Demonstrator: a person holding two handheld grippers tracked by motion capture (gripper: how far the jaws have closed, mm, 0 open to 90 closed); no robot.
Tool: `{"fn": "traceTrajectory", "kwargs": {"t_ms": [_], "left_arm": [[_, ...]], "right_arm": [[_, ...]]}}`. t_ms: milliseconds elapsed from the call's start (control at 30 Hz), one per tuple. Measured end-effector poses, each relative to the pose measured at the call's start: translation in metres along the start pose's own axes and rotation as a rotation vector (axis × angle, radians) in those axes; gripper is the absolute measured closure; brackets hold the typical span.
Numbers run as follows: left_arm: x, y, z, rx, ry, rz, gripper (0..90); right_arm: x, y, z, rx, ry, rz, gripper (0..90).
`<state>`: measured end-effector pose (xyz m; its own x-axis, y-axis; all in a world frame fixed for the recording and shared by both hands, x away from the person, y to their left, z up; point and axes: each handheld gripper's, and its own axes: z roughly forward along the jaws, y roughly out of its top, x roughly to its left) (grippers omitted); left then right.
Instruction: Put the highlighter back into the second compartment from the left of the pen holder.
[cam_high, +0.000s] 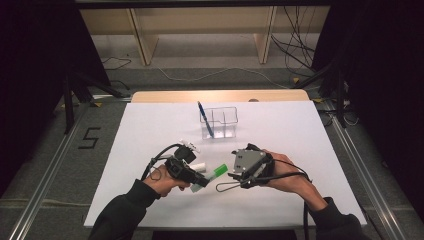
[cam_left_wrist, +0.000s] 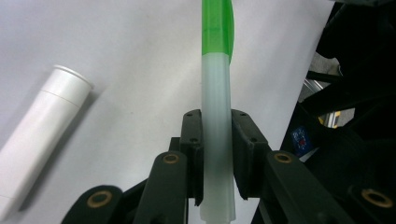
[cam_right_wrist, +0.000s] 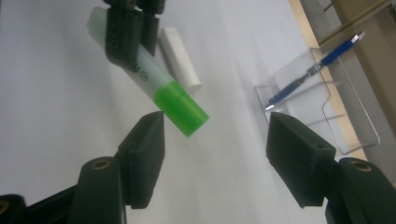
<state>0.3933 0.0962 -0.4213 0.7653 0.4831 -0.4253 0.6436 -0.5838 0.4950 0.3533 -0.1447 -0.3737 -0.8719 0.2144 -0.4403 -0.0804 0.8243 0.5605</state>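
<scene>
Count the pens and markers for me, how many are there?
3: a green-capped marker clamped in the left gripper, a white marker lying on the table beside it, and a blue pen standing in the clear holder.

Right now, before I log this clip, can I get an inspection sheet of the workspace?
Surface: white table top, wooden edge at the back.
Job's things: green-capped marker clamped in the left hand-held gripper; white tube lying beside it.
Clutter: clear organizer holding a blue pen.
Grippers: right hand-held gripper open, cap end just ahead of it.
Cables: one trails from each gripper; more on the floor.
Surroundings: wooden shelving behind, dark sides.
</scene>
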Motion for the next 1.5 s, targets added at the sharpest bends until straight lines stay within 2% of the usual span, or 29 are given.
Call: {"fn": "traceTrajectory", "kwargs": {"t_ms": [33,67,100,167,200,233,267,300,500,600,700,767,833,1067,1100,1233,1500], "left_arm": [[0.000,0.000,0.000,-0.016,0.006,-0.005,76.5],[0.000,0.000,-0.001,-0.027,0.015,-0.008,76.5],[0.000,0.000,-0.002,-0.034,0.023,0.000,76.5],[0.001,0.001,-0.003,-0.066,0.038,-0.005,76.5],[0.001,0.001,-0.004,-0.083,0.049,-0.011,76.5],[0.001,0.001,-0.005,-0.099,0.054,-0.022,76.5],[0.001,0.001,-0.005,-0.115,0.062,-0.021,76.5],[0.001,0.001,-0.007,-0.128,0.072,-0.024,76.5],[0.002,0.001,-0.010,-0.222,0.125,-0.037,76.5],[0.002,0.000,-0.011,-0.267,0.148,-0.040,76.5],[0.001,0.000,-0.012,-0.309,0.172,-0.048,76.5],[0.001,0.000,-0.012,-0.328,0.182,-0.046,76.5],[0.000,0.000,-0.012,-0.359,0.201,-0.049,76.5],[-0.002,0.000,-0.014,-0.453,0.252,-0.057,76.5],[-0.002,0.000,-0.014,-0.466,0.261,-0.060,76.5],[-0.002,0.000,-0.015,-0.509,0.291,-0.055,76.5],[-0.003,0.005,-0.013,-0.575,0.324,-0.050,76.5]], "right_arm": [[-0.002,-0.002,0.000,0.001,-0.004,0.026,36.0],[-0.002,-0.002,0.000,0.001,-0.004,0.026,36.0],[-0.006,-0.005,0.002,-0.007,-0.006,0.081,34.7],[-0.008,-0.008,0.002,-0.021,-0.005,0.135,34.1],[-0.008,-0.008,0.002,-0.021,-0.005,0.135,34.1],[-0.010,-0.009,0.003,-0.031,-0.003,0.157,33.8],[-0.012,-0.012,0.003,-0.044,-0.001,0.204,32.6],[-0.012,-0.012,0.003,-0.044,-0.001,0.204,32.6],[-0.021,-0.018,0.003,-0.059,-0.002,0.311,30.3],[-0.024,-0.020,0.003,-0.088,0.009,0.369,30.0],[-0.026,-0.023,0.004,-0.098,0.008,0.412,29.3],[-0.026,-0.024,0.005,-0.104,0.007,0.424,29.1],[-0.028,-0.026,0.006,-0.119,0.003,0.466,28.5],[-0.032,-0.031,0.008,-0.143,0.016,0.531,27.0],[-0.033,-0.032,0.007,-0.155,0.023,0.551,26.6],[-0.033,-0.033,0.007,-0.151,0.022,0.560,24.8],[-0.031,-0.036,0.009,-0.164,0.031,0.583,22.5]]}}
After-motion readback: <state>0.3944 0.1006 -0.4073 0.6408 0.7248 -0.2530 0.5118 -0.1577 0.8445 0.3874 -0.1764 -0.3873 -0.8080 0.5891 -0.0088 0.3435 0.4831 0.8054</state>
